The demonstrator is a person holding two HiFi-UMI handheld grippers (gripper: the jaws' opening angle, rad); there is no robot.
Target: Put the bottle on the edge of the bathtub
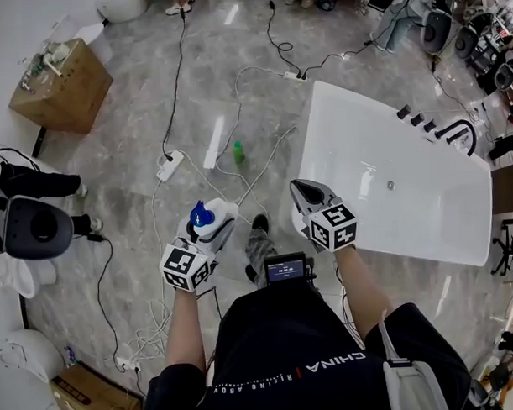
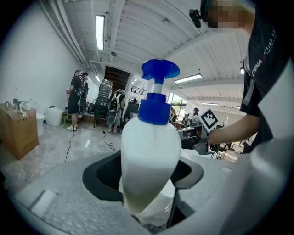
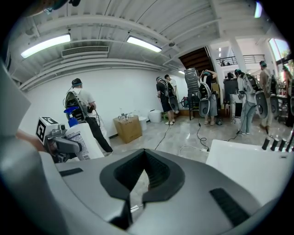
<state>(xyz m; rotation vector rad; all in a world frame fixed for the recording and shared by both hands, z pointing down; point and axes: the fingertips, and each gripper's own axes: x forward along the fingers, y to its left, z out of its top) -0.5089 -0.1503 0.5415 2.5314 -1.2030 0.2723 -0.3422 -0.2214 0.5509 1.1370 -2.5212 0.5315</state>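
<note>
1. A person stands at the near left corner of a white rectangular bathtub (image 1: 316, 168), holding a two-jaw gripper in each hand above a grey marble floor
2. The left gripper (image 1: 209, 230) is off the bathtub's left side, out over the floor. Its jaws stand wide and are clamped on the lower body of a white plastic pump bottle with a blue pump head (image 1: 213, 218)
3. In the left gripper view the bottle (image 2: 149, 156) stands roughly upright between the dark pads and fills the gap, with its blue pump above them
4. The right gripper (image 1: 310, 195) hovers over the bathtub's near left corner. In the right gripper view its jaws (image 3: 144, 170) are drawn together at the tips and hold nothing
5. Black tap fittings (image 1: 454, 132) sit on the bathtub's far right rim, and the rest of the rim looks bare
6. Handling, as a judgement: the bottle looks smooth and rigid enough to take a firm squeeze, though thin plastic walls may give a little. How full or heavy it is cannot be told through the opaque wall
7. The broad body is the place to hold it, as now. The narrow pump neck would likely twist or slip, and it makes the bottle top-heavy on a flat rim
</note>
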